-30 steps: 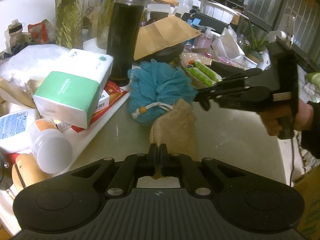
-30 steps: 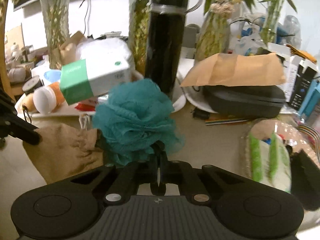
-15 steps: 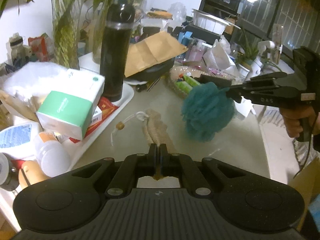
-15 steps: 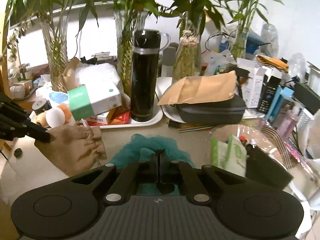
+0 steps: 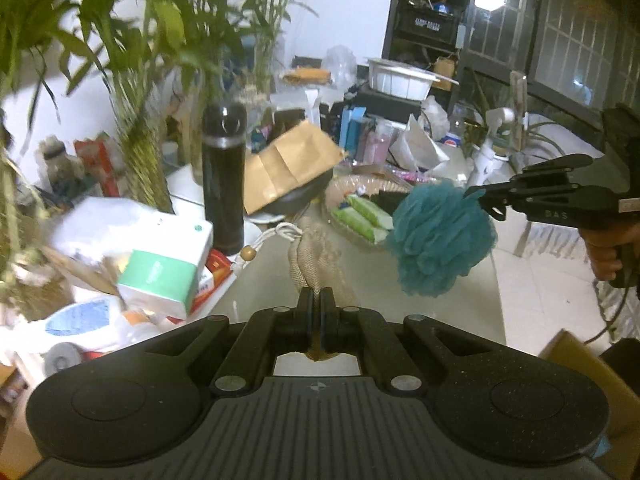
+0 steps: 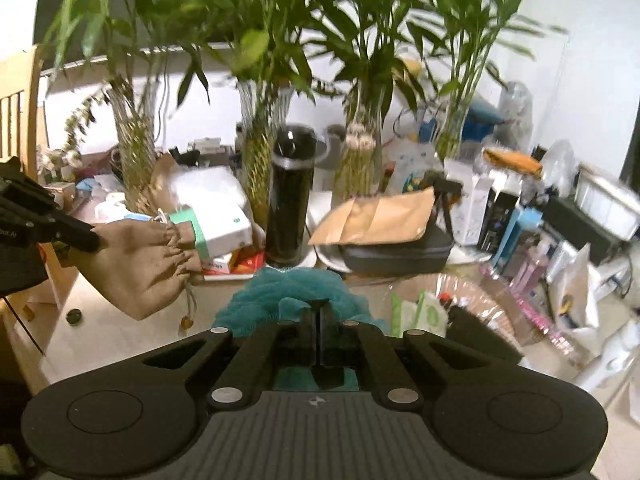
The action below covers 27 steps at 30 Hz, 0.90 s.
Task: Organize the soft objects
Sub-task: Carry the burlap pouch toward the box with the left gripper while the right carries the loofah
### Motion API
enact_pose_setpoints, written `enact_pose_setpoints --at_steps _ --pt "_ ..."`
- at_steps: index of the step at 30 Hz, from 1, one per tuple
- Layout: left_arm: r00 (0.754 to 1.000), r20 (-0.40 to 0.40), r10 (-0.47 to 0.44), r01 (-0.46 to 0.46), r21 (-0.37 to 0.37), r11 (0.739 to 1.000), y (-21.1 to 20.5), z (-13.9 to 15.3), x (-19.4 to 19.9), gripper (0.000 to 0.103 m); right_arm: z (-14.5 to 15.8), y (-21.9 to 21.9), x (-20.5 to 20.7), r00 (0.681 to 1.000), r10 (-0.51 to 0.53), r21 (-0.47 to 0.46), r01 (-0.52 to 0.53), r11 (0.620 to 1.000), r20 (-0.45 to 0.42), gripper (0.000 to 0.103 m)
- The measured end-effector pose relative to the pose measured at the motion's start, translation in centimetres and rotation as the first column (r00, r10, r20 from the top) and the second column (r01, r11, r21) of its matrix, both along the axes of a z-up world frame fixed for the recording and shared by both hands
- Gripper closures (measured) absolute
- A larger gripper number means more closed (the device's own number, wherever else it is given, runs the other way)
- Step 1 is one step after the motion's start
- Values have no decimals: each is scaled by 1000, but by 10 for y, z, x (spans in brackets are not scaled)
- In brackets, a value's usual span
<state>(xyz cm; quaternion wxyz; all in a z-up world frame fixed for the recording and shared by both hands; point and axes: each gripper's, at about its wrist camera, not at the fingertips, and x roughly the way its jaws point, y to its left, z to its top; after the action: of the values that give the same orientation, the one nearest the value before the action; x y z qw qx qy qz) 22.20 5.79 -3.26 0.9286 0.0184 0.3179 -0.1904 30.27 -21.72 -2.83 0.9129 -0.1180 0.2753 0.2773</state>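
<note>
Evidently both grippers are carrying their catch clear of the table [image 5: 416, 280], the left gripper [image 5: 316, 300] clenching the burlap drawstring pouch [image 6: 140, 268], the right gripper [image 6: 319, 312] pinching the teal bath pouf [image 5: 440, 240]; next, choosing a shared drop spot.

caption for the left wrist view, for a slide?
Left gripper shut on a tan drawstring pouch, right gripper holding a teal bath pouf above the cluttered table.
</note>
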Motion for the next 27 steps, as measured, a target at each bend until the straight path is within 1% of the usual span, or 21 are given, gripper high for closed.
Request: enact_pose_setpoints --at_steps 4,7,13,23,27 --pt "1000 18 16 -16 10 1000 -5 24 -21 99 28 -6 -24 999 7 10 -8 1000 36 99" --pt "999 41 15 -17 33 999 -10 40 -37 99 46 -10 -43 998 17 12 -18 1000 61 99" --pt "997 74 -4 0 63 998 -21 65 -74 99 71 -18 -77 995 40 8 -40 999 91 99" --pt "997 67 -24 21 54 998 -28 75 -119 99 95 -28 -118 991 56 21 -58 998 120 99" --pt "998 55 -10 5 89 996 -29 73 -131 99 104 -30 -131 989 67 19 -70 997 132 99"
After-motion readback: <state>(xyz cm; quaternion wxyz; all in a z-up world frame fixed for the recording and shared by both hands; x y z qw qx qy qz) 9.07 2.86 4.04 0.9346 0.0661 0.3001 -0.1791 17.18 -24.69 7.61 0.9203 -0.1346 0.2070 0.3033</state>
